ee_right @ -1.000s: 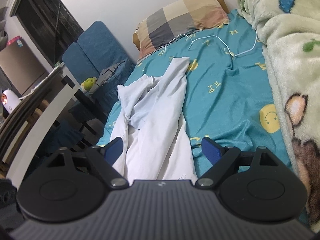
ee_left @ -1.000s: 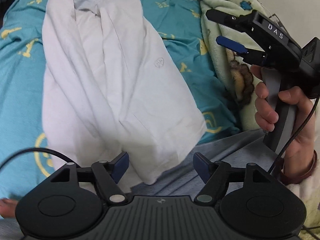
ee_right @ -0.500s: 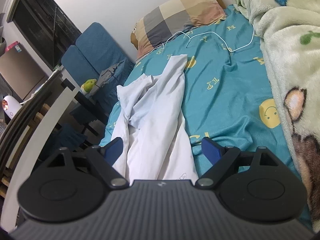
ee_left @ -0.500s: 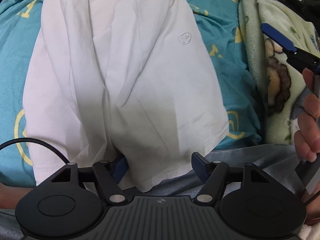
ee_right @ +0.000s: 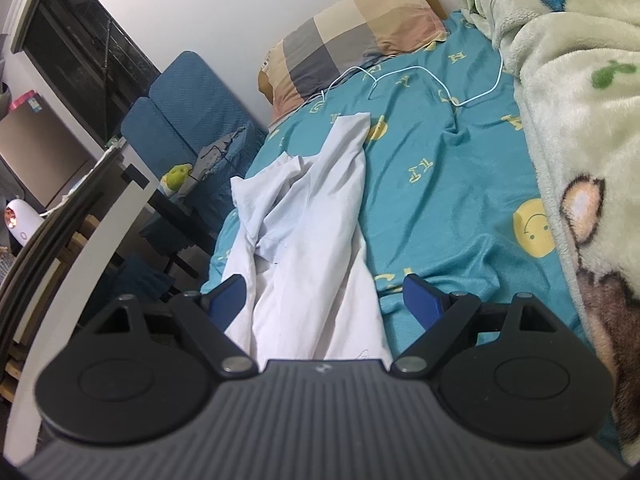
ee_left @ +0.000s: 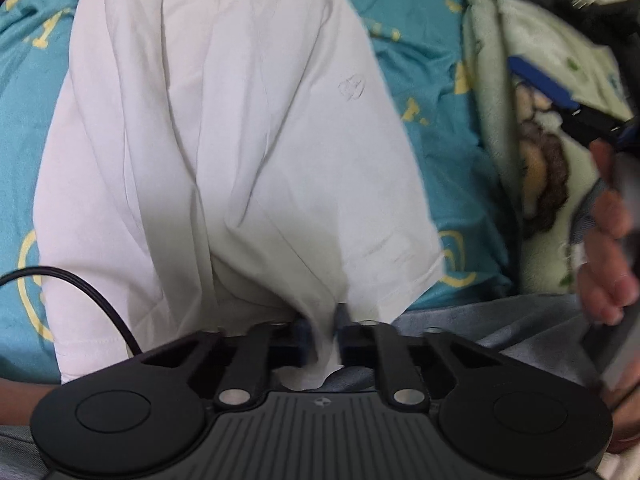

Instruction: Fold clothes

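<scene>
A white shirt [ee_left: 240, 152] of thin, soft cotton lies lengthwise on the teal bedsheet [ee_left: 432, 152], rumpled into long ridges and shallow valleys, with a small round emblem stitched on its right half. The left gripper [ee_left: 320, 340] is clenched on the shirt's near hem: its two black jaws are drawn together and a tuft of the white cloth is pinched between them, bunching into a narrow pleat that fans out wider away from the gripper. A black cable [ee_left: 80, 288] curves over the shirt's left edge. To the right of the shirt, a fleecy pale-green blanket [ee_left: 532, 160] with a cartoon bear print borders the sheet, and over it the right gripper [ee_right: 324, 300] is held by a hand [ee_left: 608, 256] wrapped round its grey handle. From its own camera this gripper is released, its blue-padded jaws spread wide above the shirt's near part, touching nothing. Beyond the shirt's far end sits a checked pillow [ee_right: 352, 40], plump and rectangular, with a thin white cord [ee_right: 420, 76] looping over the sheet
</scene>
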`<state>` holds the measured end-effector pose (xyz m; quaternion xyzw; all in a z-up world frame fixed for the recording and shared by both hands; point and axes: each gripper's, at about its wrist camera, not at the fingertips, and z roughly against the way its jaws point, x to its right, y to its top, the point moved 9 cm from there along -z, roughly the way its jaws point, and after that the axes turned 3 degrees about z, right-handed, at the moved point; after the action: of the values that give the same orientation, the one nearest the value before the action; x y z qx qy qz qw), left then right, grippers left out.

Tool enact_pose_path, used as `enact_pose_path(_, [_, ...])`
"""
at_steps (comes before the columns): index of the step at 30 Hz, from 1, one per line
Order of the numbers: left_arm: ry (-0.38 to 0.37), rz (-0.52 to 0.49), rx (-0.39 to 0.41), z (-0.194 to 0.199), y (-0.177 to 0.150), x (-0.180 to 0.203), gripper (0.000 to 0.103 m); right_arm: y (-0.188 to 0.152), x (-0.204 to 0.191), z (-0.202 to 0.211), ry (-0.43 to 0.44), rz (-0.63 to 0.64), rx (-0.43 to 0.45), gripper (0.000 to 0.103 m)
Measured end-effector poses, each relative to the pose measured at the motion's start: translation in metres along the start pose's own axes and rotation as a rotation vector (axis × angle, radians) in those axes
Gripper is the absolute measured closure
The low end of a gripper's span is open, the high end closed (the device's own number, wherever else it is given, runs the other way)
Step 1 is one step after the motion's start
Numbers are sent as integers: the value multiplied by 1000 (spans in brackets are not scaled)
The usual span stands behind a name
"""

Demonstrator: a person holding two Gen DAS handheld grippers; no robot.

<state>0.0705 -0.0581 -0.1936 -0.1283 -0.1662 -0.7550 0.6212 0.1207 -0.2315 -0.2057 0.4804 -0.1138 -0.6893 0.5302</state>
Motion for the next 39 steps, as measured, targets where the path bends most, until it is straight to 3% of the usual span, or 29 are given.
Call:
enact_pose_path(8, [-134,-98,177,96,16,23,97,-6,0,-7,-15,30,-26,16])
enact_pose_path(10, [-100,-87,183,104,16,10,97,-8,0,-8,-20,32,-31,16])
enact_pose_path(18, [113,43,69,57,9,-68,97,-19,-2,-16,-44,72,-79,16])
enact_pose_path(21, [124,39,61,51,14,-71,96,-24,0,-21,-50,73,-109,16])
enact_pose_path(23, [130,27,69,52,15,-72,86,-28,2,-23,-47,59,-134,16])
enact_pose_path(25, [125,46,99,61,19,-78,62,-33,5,-25,-49,42,-165,16])
enact_pose_path(30, [136,113,175,80,32,-101,37,-61,8,-31,-28,-20,-279,16])
enact_pose_path(35, [230,277,183,72,49,-143,37,-94,14,-41,-35,-98,-406,17])
enact_pose_path(39, [266,290,115,49,51,-154,36,-106,16,-45,-25,-148,-454,17])
